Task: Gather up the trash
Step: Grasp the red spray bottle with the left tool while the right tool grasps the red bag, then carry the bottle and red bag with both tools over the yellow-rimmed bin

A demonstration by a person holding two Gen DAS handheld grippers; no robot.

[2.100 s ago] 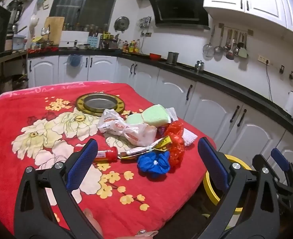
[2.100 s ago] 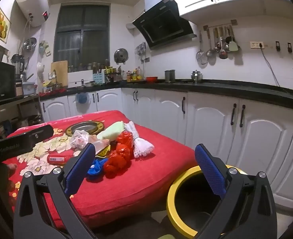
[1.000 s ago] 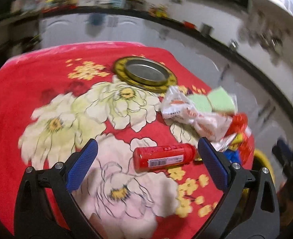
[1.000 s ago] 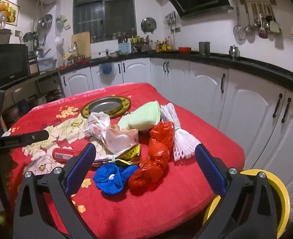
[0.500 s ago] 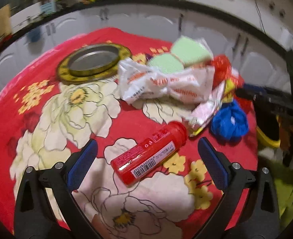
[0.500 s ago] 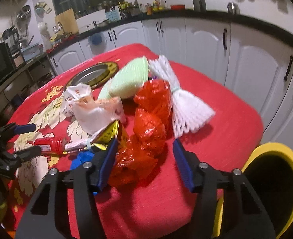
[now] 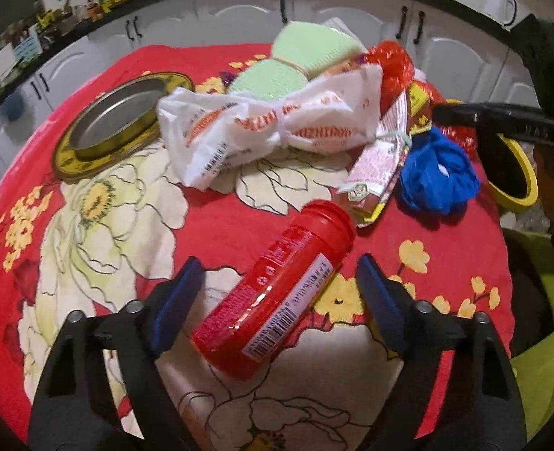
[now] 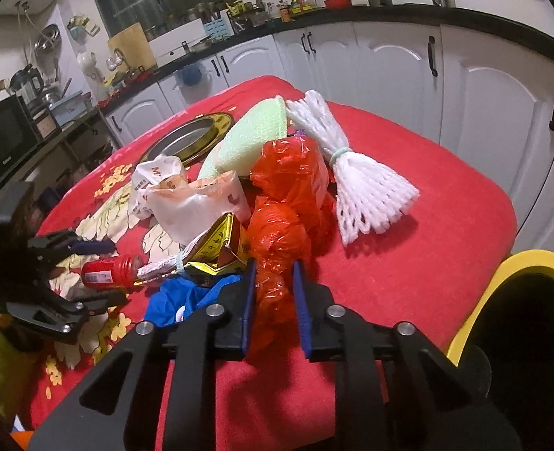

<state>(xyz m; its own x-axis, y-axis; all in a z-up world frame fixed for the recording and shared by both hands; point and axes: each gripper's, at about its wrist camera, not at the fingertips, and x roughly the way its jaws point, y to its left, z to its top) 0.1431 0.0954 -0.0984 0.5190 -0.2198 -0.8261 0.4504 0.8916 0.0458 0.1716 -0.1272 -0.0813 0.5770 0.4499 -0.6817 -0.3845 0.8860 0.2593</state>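
Note:
A red bottle (image 7: 277, 293) lies on its side on the red floral cloth (image 7: 88, 225). My left gripper (image 7: 278, 263) straddles it; its jaws are closing and the pads stand clear of the bottle's sides. My right gripper (image 8: 274, 267) is closing with its blue pads pressed onto the near end of a crumpled red plastic bag (image 8: 280, 225). Piled between them are a white printed wrapper (image 7: 269, 124), a blue bag (image 7: 434, 176), a yellow packet (image 8: 216, 248), a green sponge (image 8: 254, 131) and a white foam net (image 8: 359, 188).
A yellow-rimmed black bin (image 8: 521, 263) stands on the floor off the table's right corner. A round metal plate (image 7: 119, 116) lies at the far side of the cloth. White cabinets under a black counter (image 8: 389, 11) run behind the table.
Both grippers have dropped closer to the table. The left one rolled and narrowed around the red bottle. The right one went from wide open to pinching the red bag.

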